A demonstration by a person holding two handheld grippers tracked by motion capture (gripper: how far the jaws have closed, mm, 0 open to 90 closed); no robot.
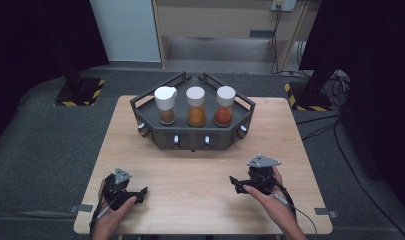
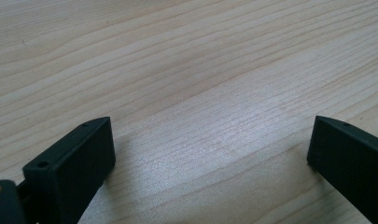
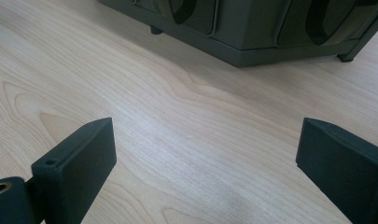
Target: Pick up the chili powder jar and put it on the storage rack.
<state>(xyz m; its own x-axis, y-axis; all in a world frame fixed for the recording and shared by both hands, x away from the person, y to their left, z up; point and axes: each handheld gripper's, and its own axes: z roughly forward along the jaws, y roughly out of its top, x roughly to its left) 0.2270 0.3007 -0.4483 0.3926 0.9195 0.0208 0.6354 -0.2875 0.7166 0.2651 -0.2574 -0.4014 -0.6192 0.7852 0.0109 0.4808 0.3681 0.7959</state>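
Note:
A dark grey rack (image 1: pixel 192 135) stands at the far middle of the wooden table (image 1: pixel 200 200) and carries three white-capped jars: brown contents (image 1: pixel 166 106), orange contents (image 1: pixel 196 107) and red contents (image 1: pixel 224 106). My left gripper (image 1: pixel 140 192) rests low at the near left, held by a hand; its jaws stand wide apart over bare wood in the left gripper view (image 2: pixel 210 144). My right gripper (image 1: pixel 235 182) sits at the near right, jaws wide apart and empty (image 3: pixel 205 149). The rack's front base (image 3: pixel 252 42) fills the top of the right gripper view.
The rack's front carries small round knobs (image 1: pixel 176 140). Cables trail from both grippers off the near table edge. Grey carpet surrounds the table, with black stands on striped bases (image 1: pixel 80 92) at the back left and right.

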